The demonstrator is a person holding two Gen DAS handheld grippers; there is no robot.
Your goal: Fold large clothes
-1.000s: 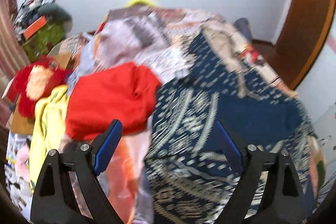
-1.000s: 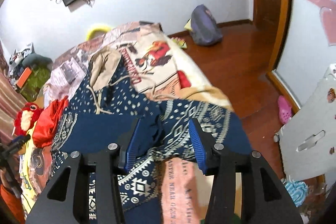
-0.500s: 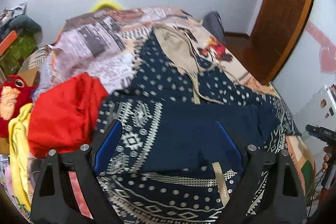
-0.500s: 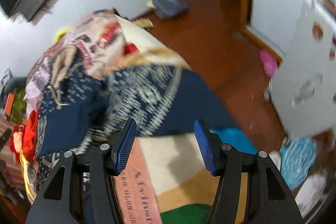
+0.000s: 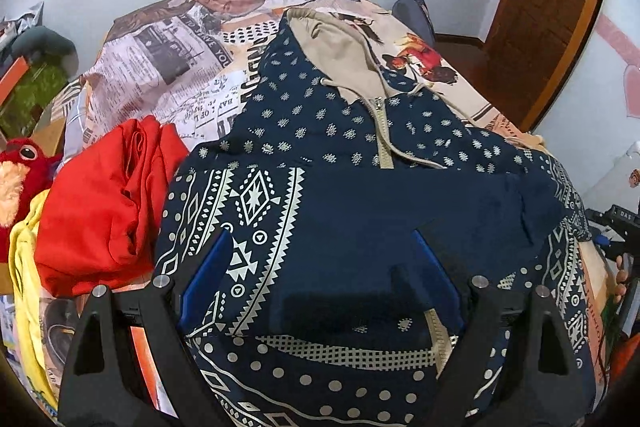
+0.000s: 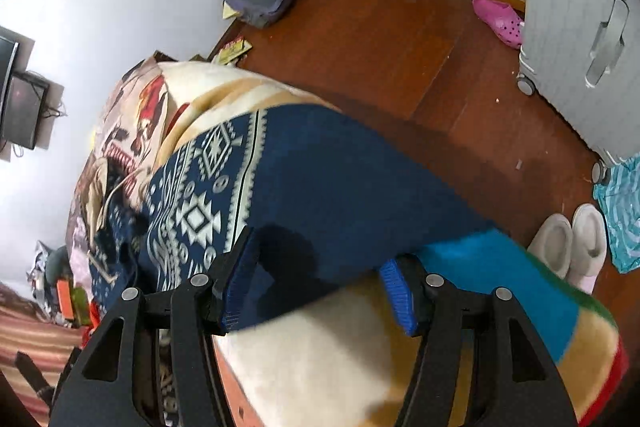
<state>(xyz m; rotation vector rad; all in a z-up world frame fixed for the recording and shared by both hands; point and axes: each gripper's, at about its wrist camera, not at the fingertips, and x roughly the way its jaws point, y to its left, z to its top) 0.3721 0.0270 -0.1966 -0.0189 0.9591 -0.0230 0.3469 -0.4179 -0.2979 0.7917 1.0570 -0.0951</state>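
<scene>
2 grippers are hanging over a navy hoodie (image 5: 400,195) that is lying spread flat on a bed (image 5: 168,67) covered in a newspaper-print sheet. Its soft knit is showing cream geometric bands and dots, a beige hood lining and a beige zip. A crumpled red garment (image 5: 100,203) is touching its left edge, with yellow cloth and a red plush toy (image 5: 20,167) further left.

Tilted steeply down, the left gripper (image 5: 320,279) is holding its blue pads wide over the hoodie's near middle, gripping nothing. At the hoodie's right end, over a fuzzy cream blanket (image 6: 320,359), the right gripper (image 6: 320,291) is rolled sideways; its jaws have just been opening and are standing half-spread, with a plain navy fold between them unpinched.
</scene>
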